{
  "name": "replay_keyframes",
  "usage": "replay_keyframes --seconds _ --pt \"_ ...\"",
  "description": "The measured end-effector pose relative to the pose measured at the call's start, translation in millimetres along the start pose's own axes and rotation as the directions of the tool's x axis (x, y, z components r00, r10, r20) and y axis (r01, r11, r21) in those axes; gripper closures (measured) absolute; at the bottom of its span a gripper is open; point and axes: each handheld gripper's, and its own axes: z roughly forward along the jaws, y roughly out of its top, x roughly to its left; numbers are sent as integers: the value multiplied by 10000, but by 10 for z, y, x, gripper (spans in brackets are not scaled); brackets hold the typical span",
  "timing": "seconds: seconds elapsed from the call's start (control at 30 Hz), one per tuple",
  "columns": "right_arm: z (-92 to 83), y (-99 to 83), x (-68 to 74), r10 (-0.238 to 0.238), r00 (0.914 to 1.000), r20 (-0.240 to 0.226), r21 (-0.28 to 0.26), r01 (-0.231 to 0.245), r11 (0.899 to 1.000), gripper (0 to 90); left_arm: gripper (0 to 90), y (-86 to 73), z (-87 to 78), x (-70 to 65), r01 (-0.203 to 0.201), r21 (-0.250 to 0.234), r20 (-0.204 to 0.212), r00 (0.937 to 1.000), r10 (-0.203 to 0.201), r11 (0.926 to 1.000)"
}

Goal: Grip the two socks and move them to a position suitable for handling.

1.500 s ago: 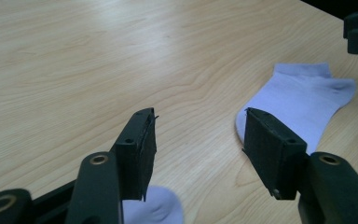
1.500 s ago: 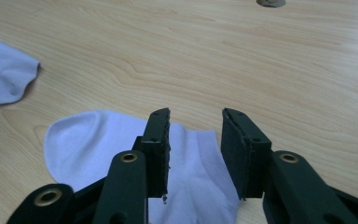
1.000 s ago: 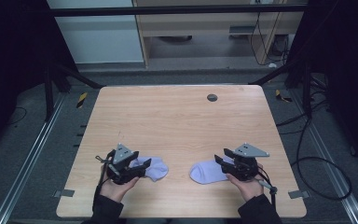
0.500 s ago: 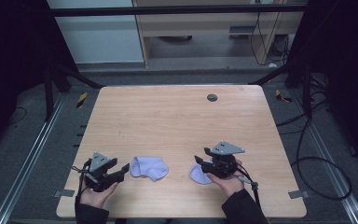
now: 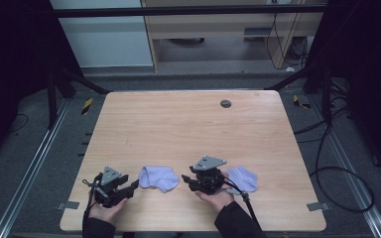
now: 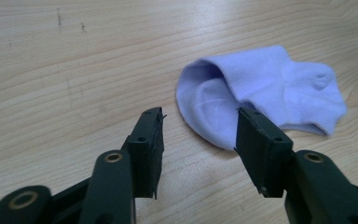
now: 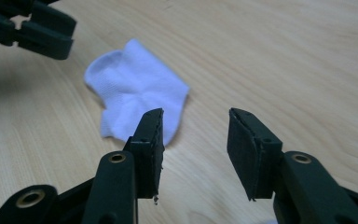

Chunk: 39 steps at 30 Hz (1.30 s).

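Soft knit cloth sock (image 6: 265,100), matt wood-grain table (image 6: 74,84), matt black jaws

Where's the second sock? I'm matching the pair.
In the high view the second sock lies near the table's front edge, just right of the right claw and partly behind that hand; the first sock lies between the claws.

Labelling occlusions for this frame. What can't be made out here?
- High view: the second pale lilac ankle sock is partly hidden behind the right gripper and hand.
- High view: the small dark round disc on the wooden table is too small to identify.
- Left gripper view: the first pale lilac ankle sock has its underside hidden.
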Motion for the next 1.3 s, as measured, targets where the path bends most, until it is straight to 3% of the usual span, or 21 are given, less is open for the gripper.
replay_keyframes --seconds 0.1,0.53,0.7,0.9,1.1,1.3 --pt "124 1 95 -340 9992 -199 307 346 9989 576 543 6 56 -16 -58 92 -95 9999 59 9999" --pt "502 20 361 -718 9911 -1121 1025 834 9912 654 595 67 220 -15 -192 276 -272 9994 200 9994" --pt "605 5 450 -881 9876 -1297 1323 1053 9856 676 622 69 268 4 -100 414 -241 9996 110 9991" --pt "648 19 474 -890 9880 -1266 1499 1077 9828 779 669 77 332 -6 -160 630 -73 9998 165 9979" --pt "655 21 485 -778 9901 -1165 1430 942 9852 881 785 76 363 -27 -247 830 55 9997 243 9962" --pt "552 85 480 -553 9910 -1218 666 638 9957 883 857 81 359 -26 -152 907 266 9996 128 9958"
